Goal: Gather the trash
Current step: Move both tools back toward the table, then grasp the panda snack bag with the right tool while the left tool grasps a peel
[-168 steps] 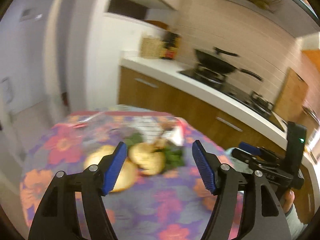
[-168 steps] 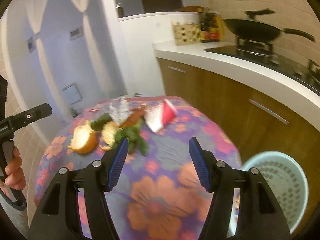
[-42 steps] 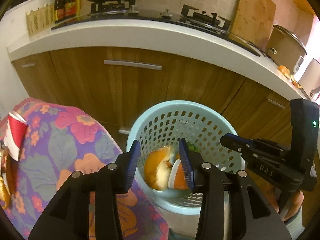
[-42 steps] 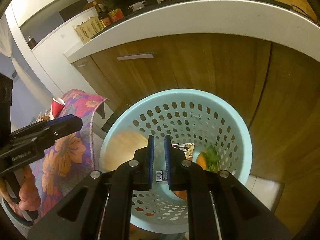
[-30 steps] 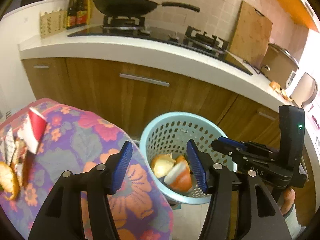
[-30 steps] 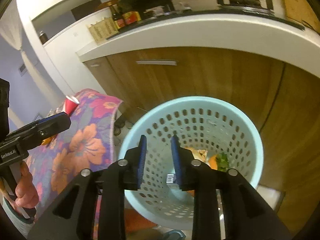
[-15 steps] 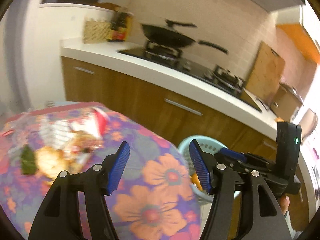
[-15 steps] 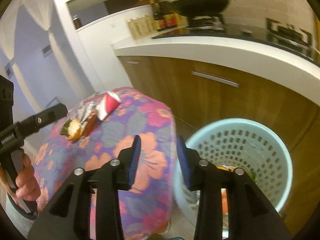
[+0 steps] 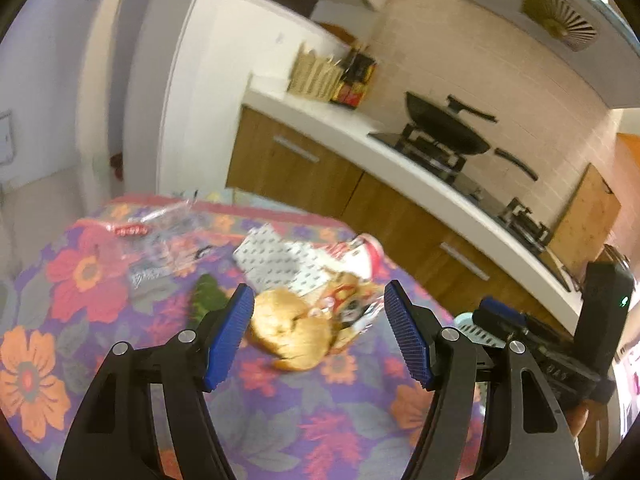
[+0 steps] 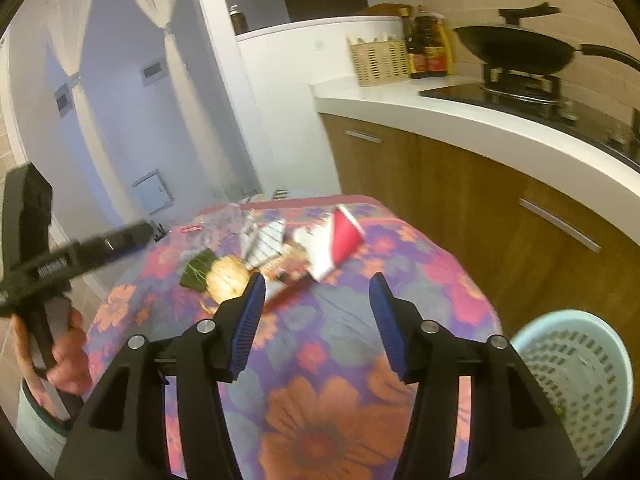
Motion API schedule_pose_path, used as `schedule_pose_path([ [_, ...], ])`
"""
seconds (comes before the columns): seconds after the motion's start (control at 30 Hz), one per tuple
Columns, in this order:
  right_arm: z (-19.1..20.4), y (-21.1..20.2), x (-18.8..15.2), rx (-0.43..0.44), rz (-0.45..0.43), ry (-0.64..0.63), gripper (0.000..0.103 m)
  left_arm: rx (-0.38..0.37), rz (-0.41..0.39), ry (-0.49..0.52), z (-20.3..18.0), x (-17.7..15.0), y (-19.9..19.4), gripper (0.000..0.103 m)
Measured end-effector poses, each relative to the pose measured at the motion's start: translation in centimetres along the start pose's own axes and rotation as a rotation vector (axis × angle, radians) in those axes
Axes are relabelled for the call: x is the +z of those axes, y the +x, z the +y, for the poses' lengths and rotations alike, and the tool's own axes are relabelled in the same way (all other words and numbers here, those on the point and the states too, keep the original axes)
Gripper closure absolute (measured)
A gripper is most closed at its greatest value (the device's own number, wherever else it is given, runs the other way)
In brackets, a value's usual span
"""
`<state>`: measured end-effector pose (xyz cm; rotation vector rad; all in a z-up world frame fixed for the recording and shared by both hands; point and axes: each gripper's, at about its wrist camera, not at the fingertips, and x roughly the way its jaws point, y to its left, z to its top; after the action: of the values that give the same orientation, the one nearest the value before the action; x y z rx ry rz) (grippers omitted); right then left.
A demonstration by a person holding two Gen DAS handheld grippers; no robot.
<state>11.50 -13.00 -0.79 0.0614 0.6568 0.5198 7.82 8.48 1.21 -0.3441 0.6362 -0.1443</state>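
Observation:
Trash lies in a pile on the flowered tablecloth (image 9: 280, 408). An orange peel (image 9: 290, 330) sits between the tips of my open, empty left gripper (image 9: 318, 334). Behind it are a snack wrapper (image 9: 352, 308), a red and white paper cup (image 9: 366, 252), a dotted white wrapper (image 9: 276, 256), a green leaf (image 9: 206, 292) and a clear plastic bag (image 9: 160, 236). My right gripper (image 10: 316, 322) is open and empty above the cloth (image 10: 320, 420), short of the peel (image 10: 226, 278), red cup (image 10: 340, 242) and leaf (image 10: 196, 270). The light blue basket (image 10: 576, 380) stands at the right.
A kitchen counter (image 10: 480, 120) with wooden cabinets runs along the right, carrying a wok (image 10: 516, 50), bottles and a wicker holder (image 10: 378, 60). The left gripper's body and hand (image 10: 44, 280) show at the left of the right wrist view. The basket's rim (image 9: 476, 332) shows behind my left gripper.
Both grippers have swung from the basket back over the table. The peel and wrapper earlier held were dropped into the basket. Both grippers have opened wide.

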Motion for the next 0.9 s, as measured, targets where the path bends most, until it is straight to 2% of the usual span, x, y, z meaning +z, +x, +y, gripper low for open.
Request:
schedule_pose_path([
  [0.1,1.2,2.4,0.7,0.015,0.013,0.003,0.051,0.021,0.054,-0.007,1.0,-0.7,2.3,0.038],
  [0.27,1.4,5.9,0.9,-0.014,0.040,0.027,0.050,0.065,0.117,-0.043,2.5,-1.4,5.8,0.041],
  [0.37,0.9,7.5,0.9,-0.024,0.053,0.063,0.050,0.085,0.134,-0.061,3.2,-1.7,6.9,0.043],
  [0.5,0.5,9.0,1.0,-0.023,0.073,0.099,0.050,0.064,0.143,-0.085,3.8,-2.3,7.8,0.044],
  [0.63,1.2,10.3,0.8,-0.029,0.094,0.091,0.050,0.065,0.160,-0.084,3.9,-2.7,8.6,0.054],
  [0.77,1.7,11.5,0.3,-0.040,0.128,0.080,0.050,0.059,0.171,-0.084,4.0,-2.9,9.0,0.057],
  [0.83,1.7,11.7,0.3,-0.051,0.129,0.081,0.050,0.066,0.182,-0.079,3.8,-2.9,9.4,0.066],
  [0.9,1.5,12.2,0.2,-0.049,0.150,0.092,0.050,0.089,0.189,-0.061,3.6,-3.0,9.6,0.070],
])
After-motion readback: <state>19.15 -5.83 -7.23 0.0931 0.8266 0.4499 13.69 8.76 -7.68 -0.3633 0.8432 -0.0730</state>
